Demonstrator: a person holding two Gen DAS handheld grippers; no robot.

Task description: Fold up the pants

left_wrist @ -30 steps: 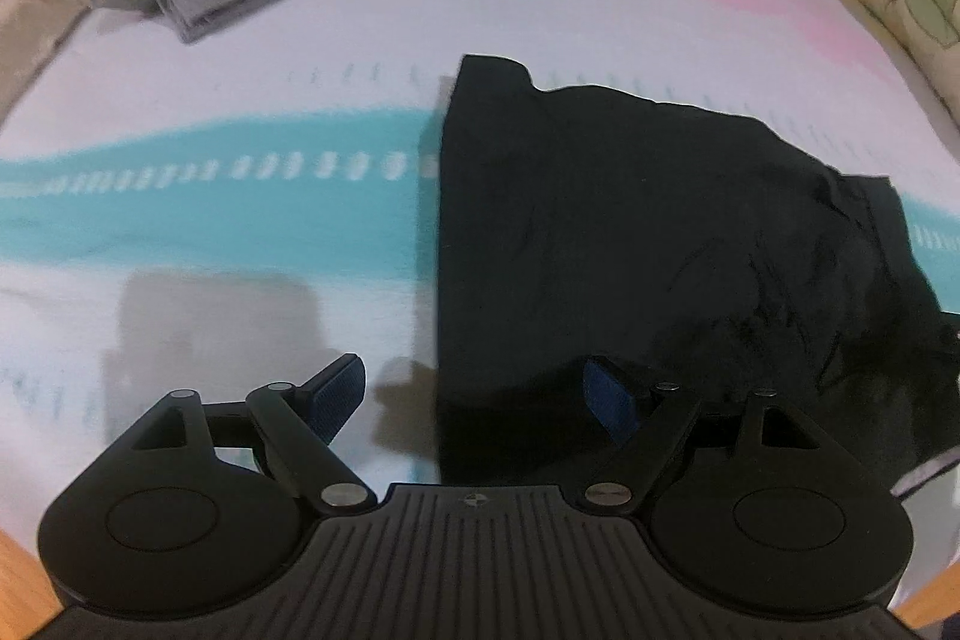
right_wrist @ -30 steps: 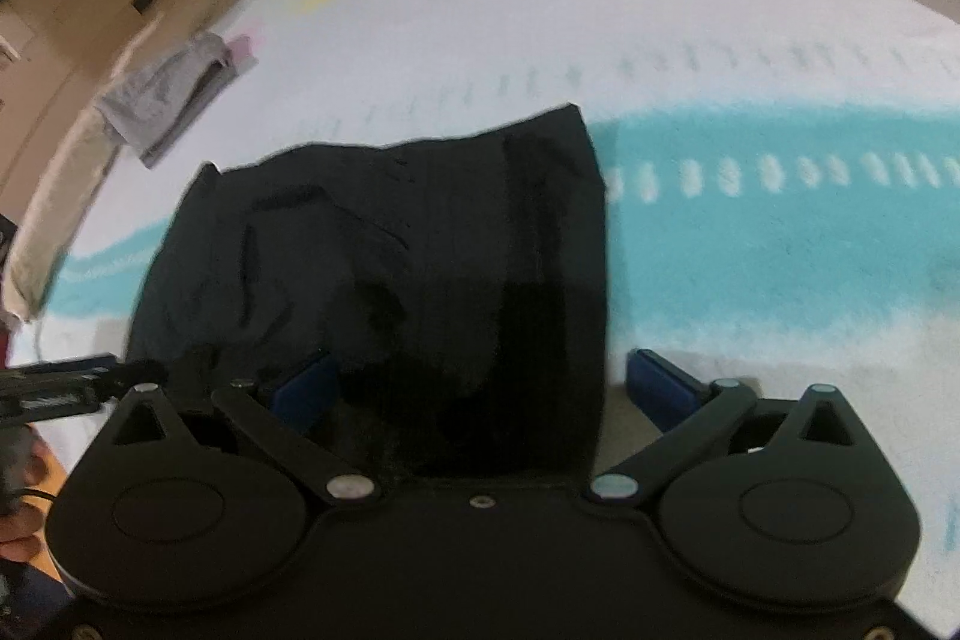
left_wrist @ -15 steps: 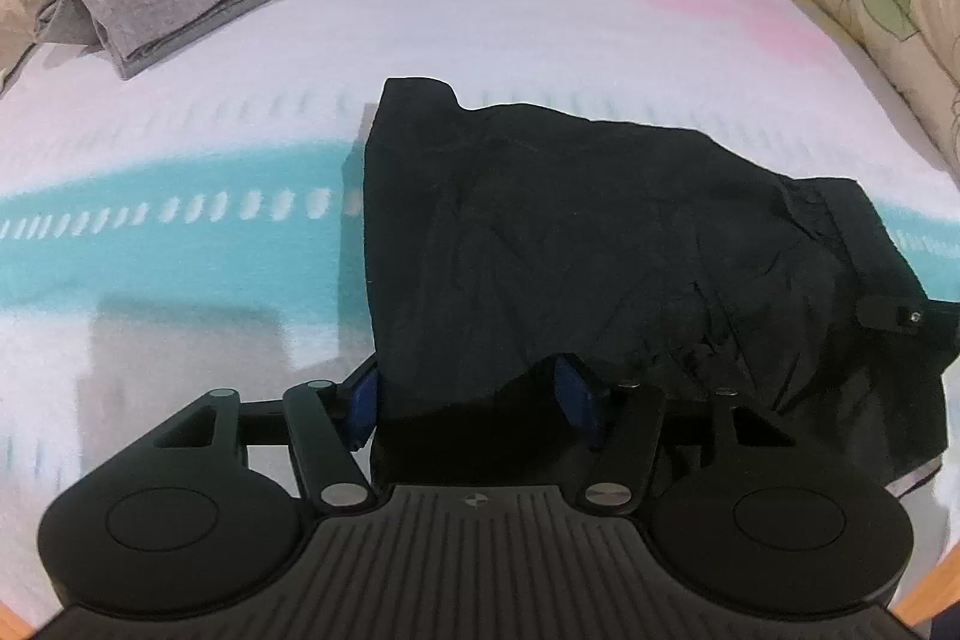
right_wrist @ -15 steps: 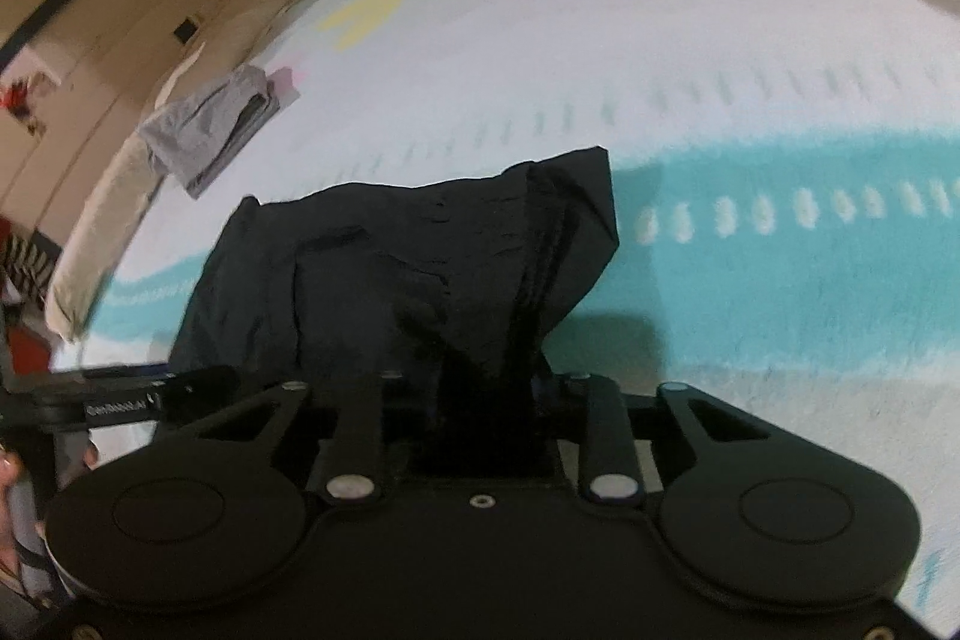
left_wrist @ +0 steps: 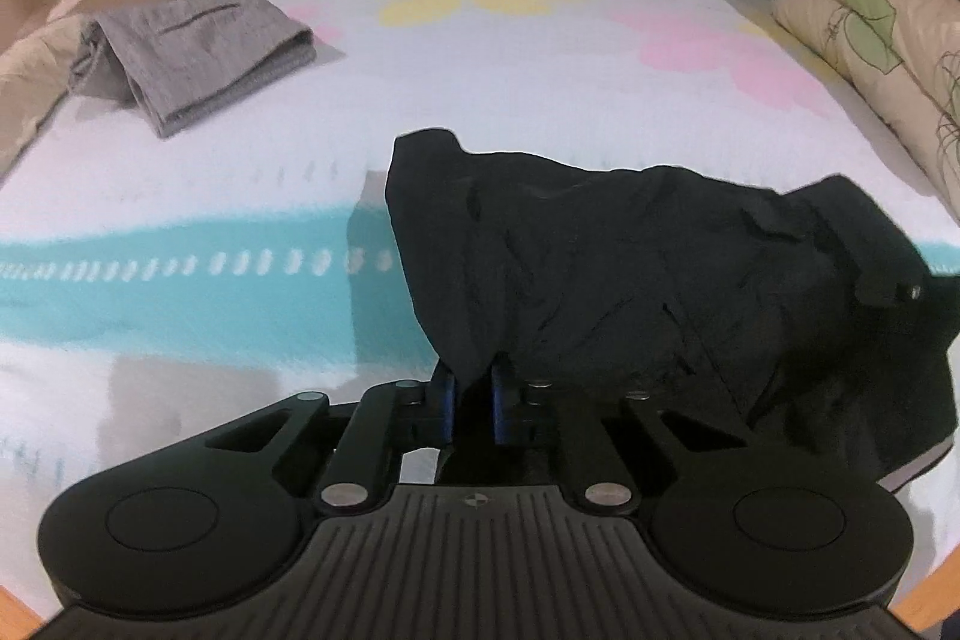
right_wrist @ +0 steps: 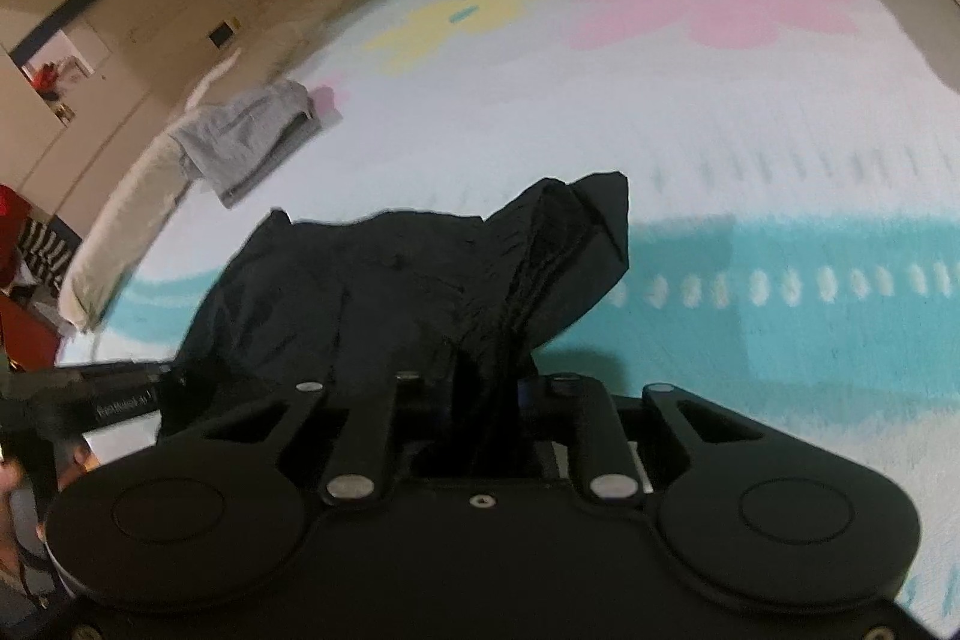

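With both pairs of tongs having just closed on the near edge, I have the black pants (left_wrist: 630,268) pinched at two corners: left gripper (left_wrist: 471,400) on the left corner, right gripper (right_wrist: 486,400) on the right. Their bulk trails away toward the far side over the bed cover (left_wrist: 540,88), long axis left to right, so I'd carry the edge straight forward.

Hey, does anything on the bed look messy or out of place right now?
Only the black pants: crumpled and bunched, its near edge pinched in the left gripper and right gripper. The grey pants lie neatly folded at the far left.
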